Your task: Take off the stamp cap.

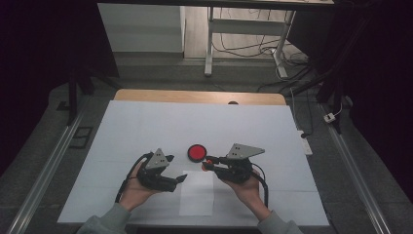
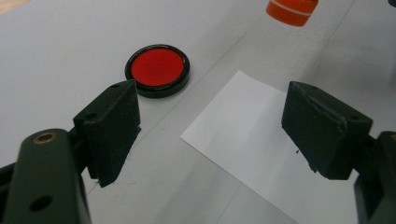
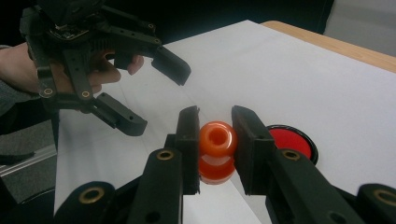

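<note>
Small orange spool-shaped piece (image 3: 216,149), glossy plastic, round with hollow centre, narrow waist and pale band round it (image 2: 293,9). Clamped between fingers (image 3: 188,140) of right gripper (image 1: 208,165), lifted off surface, hollow end facing gripper camera. Red disc (image 1: 197,152) with black rim lies flat on white surface (image 1: 146,126), just beyond orange piece and apart from it. White paper sheet (image 1: 197,195) lies flat on surface, just on person's side of red disc.

Red disc (image 1: 197,152) between two grippers.
</note>
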A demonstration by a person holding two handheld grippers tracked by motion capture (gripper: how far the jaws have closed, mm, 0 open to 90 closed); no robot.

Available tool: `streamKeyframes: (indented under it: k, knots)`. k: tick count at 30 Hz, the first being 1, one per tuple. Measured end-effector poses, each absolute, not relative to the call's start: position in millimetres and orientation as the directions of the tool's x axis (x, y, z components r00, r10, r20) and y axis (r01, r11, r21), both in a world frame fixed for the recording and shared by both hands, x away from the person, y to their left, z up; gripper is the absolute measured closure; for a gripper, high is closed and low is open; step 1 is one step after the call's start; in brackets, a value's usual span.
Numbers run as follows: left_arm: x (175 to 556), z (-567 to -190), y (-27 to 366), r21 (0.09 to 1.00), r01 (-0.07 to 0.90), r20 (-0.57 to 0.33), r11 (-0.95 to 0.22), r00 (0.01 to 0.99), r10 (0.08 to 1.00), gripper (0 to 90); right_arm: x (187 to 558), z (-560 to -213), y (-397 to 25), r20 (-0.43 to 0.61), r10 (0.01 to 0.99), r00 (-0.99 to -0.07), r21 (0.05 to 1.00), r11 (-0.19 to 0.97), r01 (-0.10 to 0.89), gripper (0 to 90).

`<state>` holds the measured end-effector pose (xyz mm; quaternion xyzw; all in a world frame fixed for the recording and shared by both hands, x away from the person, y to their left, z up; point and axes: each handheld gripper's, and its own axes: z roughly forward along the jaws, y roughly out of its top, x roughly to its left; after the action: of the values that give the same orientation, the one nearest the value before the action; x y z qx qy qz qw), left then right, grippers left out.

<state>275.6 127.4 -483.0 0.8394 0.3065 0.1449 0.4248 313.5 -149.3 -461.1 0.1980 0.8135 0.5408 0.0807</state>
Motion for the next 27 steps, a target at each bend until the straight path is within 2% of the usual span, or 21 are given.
streamKeyframes:
  k: [27]
  knots:
    - [280,-480,102,0.803,0.372,-0.026,-0.465,0.802,0.596,21.1,313,-462,-144,0.082,0.397,-0.914,0.910,0.343,0.231,72.1]
